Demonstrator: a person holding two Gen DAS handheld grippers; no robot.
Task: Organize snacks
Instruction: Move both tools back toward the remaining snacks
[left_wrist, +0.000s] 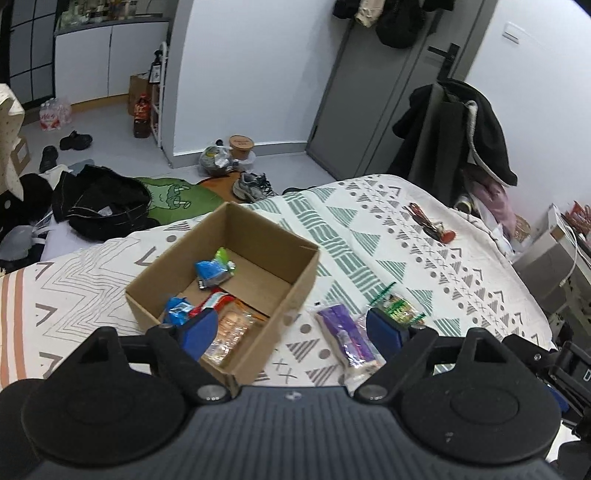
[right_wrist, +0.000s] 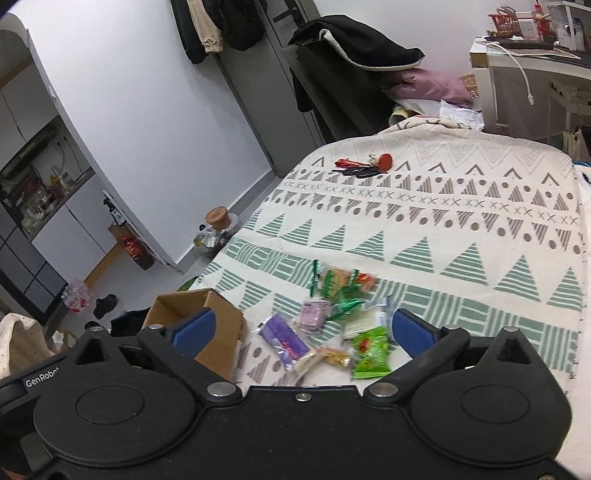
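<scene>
Both grippers released and empty above a bed covered with a patterned blanket (right_wrist: 461, 206); snacks split between box and blanket.

Left gripper (left_wrist: 291, 334): jaws spread wide, nothing between them, hovering over the near corner of the open cardboard box (left_wrist: 295, 284) at frame centre. The box holds blue packets (left_wrist: 211, 271), a red-and-white packet and a clear orange-tinted packet (left_wrist: 231, 334). Right gripper (right_wrist: 301, 332): jaws likewise apart, above the loose snack pile at lower centre of its view: purple packet (right_wrist: 284, 339), bright green packet (right_wrist: 369, 354), small lilac packet (right_wrist: 314, 314). The pile lies just right of the box. Keys (right_wrist: 364, 166) lie well apart, toward the far edge of the bed.
</scene>
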